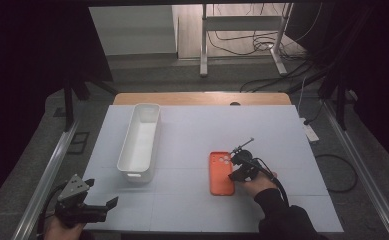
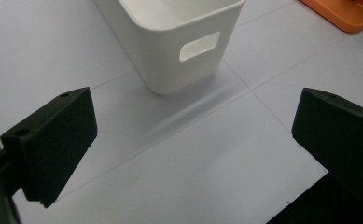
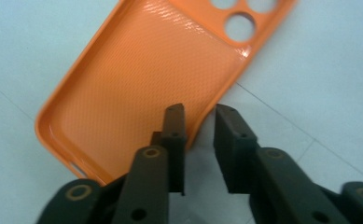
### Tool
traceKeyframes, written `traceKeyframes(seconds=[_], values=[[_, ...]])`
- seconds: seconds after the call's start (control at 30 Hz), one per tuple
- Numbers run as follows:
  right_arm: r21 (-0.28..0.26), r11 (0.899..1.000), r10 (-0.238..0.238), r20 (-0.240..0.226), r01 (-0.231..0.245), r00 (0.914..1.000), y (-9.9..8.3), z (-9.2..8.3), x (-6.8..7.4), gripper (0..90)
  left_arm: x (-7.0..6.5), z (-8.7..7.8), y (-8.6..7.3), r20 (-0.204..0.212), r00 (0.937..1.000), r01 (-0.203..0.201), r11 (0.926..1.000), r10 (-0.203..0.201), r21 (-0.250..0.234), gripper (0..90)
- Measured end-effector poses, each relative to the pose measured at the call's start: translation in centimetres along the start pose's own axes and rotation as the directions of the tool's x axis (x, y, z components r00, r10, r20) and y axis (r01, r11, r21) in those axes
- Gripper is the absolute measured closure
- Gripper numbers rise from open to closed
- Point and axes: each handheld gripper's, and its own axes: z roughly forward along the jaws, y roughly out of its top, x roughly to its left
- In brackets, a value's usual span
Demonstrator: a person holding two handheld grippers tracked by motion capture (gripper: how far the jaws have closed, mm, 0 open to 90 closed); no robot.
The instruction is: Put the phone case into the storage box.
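Over on the left, the left gripper (image 1: pixel 89 202) sits at the near corner of the white worktop (image 1: pixel 282 130), fingers (image 2: pixel 53 140) spread wide with nothing but bare surface between them. Just ahead of it is a white bin (image 1: pixel 141 140) — long, narrow, open on top, with a handle slot cut in the near end wall. It lies lengthwise, running away from the person.

Moving toward the middle, there's an orange phone case (image 1: pixel 221 172) lying flat, inside facing up, camera cutouts at the far end. It's well apart from the bin.

Then the right gripper (image 1: pixel 238 167) is right at the case's right long edge. In the right gripper view its fingers (image 3: pixel 175 135) are nearly together, a narrow gap left, and they straddle the case's raised side wall — one finger inside over the textured bottom, the other outside on the worktop. Can't tell for sure if the pads are actually pressing on the wall. The person's dark sleeve (image 1: pixel 282 215) comes in from the bottom right.
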Motion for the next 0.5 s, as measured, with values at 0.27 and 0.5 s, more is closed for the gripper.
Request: traceKeyframes(seconds=[0.27, 0.5], values=[[0.016, 1.000, 0.008, 0.000, -0.008, 1.0000, 0.08, -0.12, 0.16, 89.4, 0.00, -0.01, -0.01, -0.001, 1.0000, -0.001, 1.0000, 0.001, 0.000, 1.0], [0.005, 1.000, 0.011, -0.016, -0.011, 0.9998, -0.03, -0.18, -0.03, 89.5, 0.10, -0.04, -0.02, 0.001, 1.0000, 0.009, 1.0000, -0.009, -0.004, 0.9]])
